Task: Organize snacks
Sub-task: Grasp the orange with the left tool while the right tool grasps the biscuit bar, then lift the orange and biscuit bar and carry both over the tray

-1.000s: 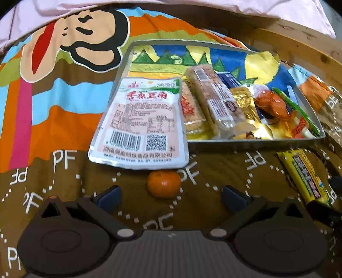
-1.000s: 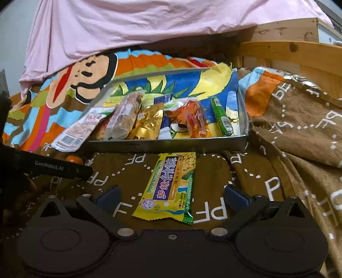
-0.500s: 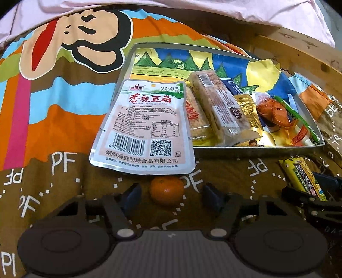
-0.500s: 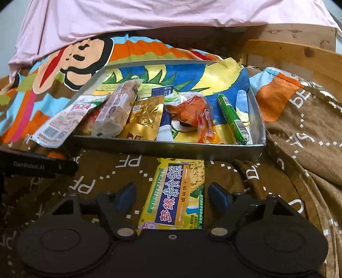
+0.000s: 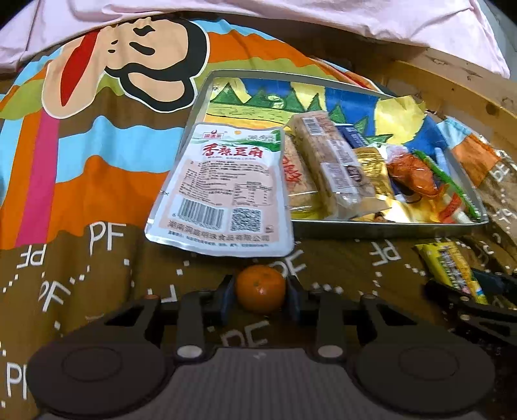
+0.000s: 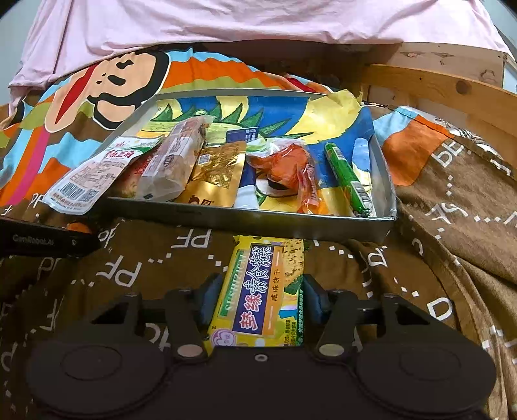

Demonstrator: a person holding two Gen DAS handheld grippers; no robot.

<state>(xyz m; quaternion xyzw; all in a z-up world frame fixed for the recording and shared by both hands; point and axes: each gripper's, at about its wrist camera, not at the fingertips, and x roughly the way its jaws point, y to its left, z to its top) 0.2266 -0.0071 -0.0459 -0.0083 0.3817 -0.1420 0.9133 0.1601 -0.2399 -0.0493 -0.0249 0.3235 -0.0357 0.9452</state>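
A small orange mandarin (image 5: 260,288) lies on the brown blanket just before the metal tray (image 5: 381,228). My left gripper (image 5: 260,292) is shut on it, both pads touching its sides. A yellow cracker packet (image 6: 262,292) lies before the tray (image 6: 245,217) in the right wrist view. My right gripper (image 6: 262,299) is shut on it, pads against both long edges. The tray holds several snack packets. A white bean-curd packet (image 5: 226,190) overhangs the tray's near left corner. The cracker packet also shows in the left wrist view (image 5: 450,268).
The brown "PF" blanket (image 6: 452,245) covers the bed, with a cartoon monkey print (image 5: 129,71) behind the tray. A wooden bed rail (image 6: 436,87) runs at the back right. Pink cloth (image 6: 258,22) hangs across the back. The left gripper's body (image 6: 42,240) shows at the left.
Both grippers moved forward and closed from wide open. The left jaws now clamp the mandarin; the right jaws now clamp the yellow cracker packet.
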